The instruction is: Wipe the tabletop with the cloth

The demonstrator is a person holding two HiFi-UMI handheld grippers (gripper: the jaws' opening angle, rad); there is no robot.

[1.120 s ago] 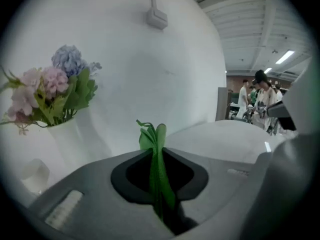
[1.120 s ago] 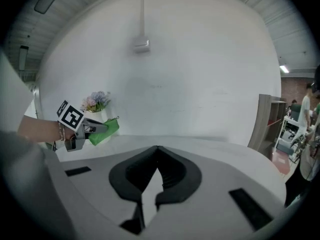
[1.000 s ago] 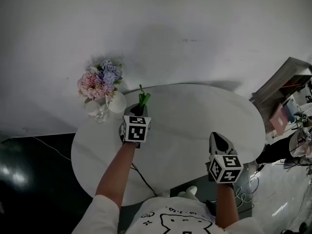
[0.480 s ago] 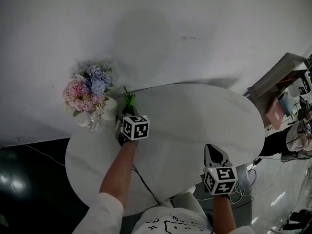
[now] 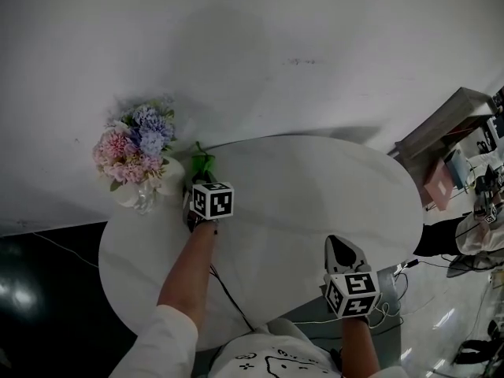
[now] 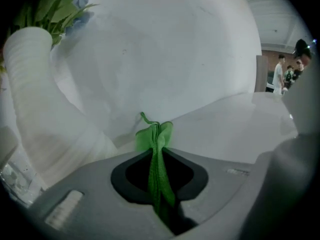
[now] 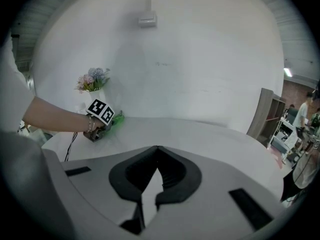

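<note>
Left gripper: jaws clamped on the green cloth. The cloth is pinched into a narrow vertical fold between the jaws, with a bunched tuft sticking out past the tips.

Left arm: stretched out from the bottom centre of the head view, running diagonally up to the upper left part of the tabletop. The forearm is bare, with a white sleeve at the lower left. The right gripper view shows a bracelet on that wrist. The gripper points away from the person, toward the wall.

Cloth position: at the far left edge of the white oval tabletop, just beside the white vase of pink and blue flowers. The cloth tuft sits low at the table surface, but I can't confirm contact.

Right gripper: jaw tips closed together with nothing between them; only bare tabletop shows through the gap behind the tips.

Right arm: tucked close to the body, with the gripper at the lower right of the head view over the near table edge. It points up-frame, well apart from the left gripper.

Other:
- A dark cable runs along the table under the left forearm.
- A shelf unit stands at the right edge of the head view.
- People are standing far right in the background.
</note>
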